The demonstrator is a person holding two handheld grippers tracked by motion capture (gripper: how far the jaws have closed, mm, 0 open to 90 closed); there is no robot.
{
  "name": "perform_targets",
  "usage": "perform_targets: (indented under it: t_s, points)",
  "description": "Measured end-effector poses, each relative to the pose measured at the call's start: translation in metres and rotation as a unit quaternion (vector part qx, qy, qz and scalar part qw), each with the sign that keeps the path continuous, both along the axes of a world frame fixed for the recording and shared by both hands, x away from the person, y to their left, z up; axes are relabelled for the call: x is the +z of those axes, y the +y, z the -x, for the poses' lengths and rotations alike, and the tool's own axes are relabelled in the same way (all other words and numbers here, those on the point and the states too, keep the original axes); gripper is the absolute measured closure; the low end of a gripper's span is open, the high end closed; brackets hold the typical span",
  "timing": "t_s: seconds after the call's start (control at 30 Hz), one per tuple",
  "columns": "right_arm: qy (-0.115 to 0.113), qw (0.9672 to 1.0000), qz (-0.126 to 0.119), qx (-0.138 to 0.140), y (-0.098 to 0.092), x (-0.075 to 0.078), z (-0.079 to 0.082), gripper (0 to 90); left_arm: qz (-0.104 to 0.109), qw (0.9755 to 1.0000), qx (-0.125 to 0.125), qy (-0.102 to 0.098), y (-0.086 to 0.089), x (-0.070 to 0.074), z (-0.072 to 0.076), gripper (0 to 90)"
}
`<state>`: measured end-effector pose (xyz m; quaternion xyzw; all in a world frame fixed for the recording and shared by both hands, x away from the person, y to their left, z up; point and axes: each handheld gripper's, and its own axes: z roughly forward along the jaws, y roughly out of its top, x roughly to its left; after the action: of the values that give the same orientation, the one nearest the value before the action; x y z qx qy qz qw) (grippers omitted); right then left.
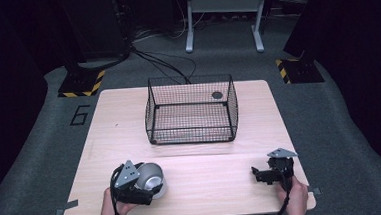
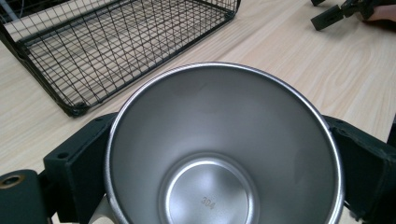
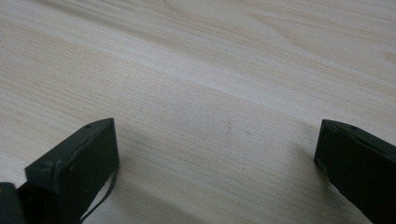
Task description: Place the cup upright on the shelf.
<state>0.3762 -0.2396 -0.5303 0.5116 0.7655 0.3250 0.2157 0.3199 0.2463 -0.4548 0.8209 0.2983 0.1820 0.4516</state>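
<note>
One steel cup (image 1: 150, 177), one wire basket (image 1: 191, 110), two hand-held grippers: that is the full count on the desk (image 1: 208, 184).

Nearest, at the lower left of the high view, the left hand-held gripper (image 1: 136, 187) is clamped on the cup. The left gripper view shows a black jaw pressed against each side of the cup (image 2: 224, 154), whose open mouth faces the camera; its inside is bare metal with "304" stamped in the bottom. The cup sits close to the desk's near edge, left of centre.

At the lower right of the high view, the right hand-held gripper (image 1: 267, 174) rests low over the desk, held in a hand (image 1: 295, 199). Its jaws stand wide apart, with bare wood between them in the right gripper view. It also appears at the upper right of the left gripper view (image 2: 334, 14), well apart from the cup.

The desk is pale wood with a straight grain and rounded corners.

Farther on, in the middle of the high view, the black basket stands upright towards the desk's far edge, with a small dark round tag on its back wall. Nothing lies between it and the cup.

Beyond is grey carpet in a dark room, with black cables (image 1: 163, 64), a grey metal frame (image 1: 223, 15) at top centre, and two stand bases edged in yellow and black stripes (image 1: 82, 84). A "6" (image 1: 80, 115) is marked on the floor at left.
</note>
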Motion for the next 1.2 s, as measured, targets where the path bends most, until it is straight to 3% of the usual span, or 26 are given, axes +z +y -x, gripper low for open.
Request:
perform_targets:
  t_s: [0.5, 1.2]
  points:
    - [0.0, 1.0, -0.001, -0.001, 0.0, 0.0, 0.0, 0.0, 0.002, 0.9999, -0.002, -0.01, -0.002, 0.013, -0.016, 6.1]
    - [-0.001, 1.0, -0.001, -0.001, 0.0, 0.0, 0.0, 0.0, -0.012, 0.9996, -0.018, -0.019, -0.013, 0.03, -0.04, 6.2]
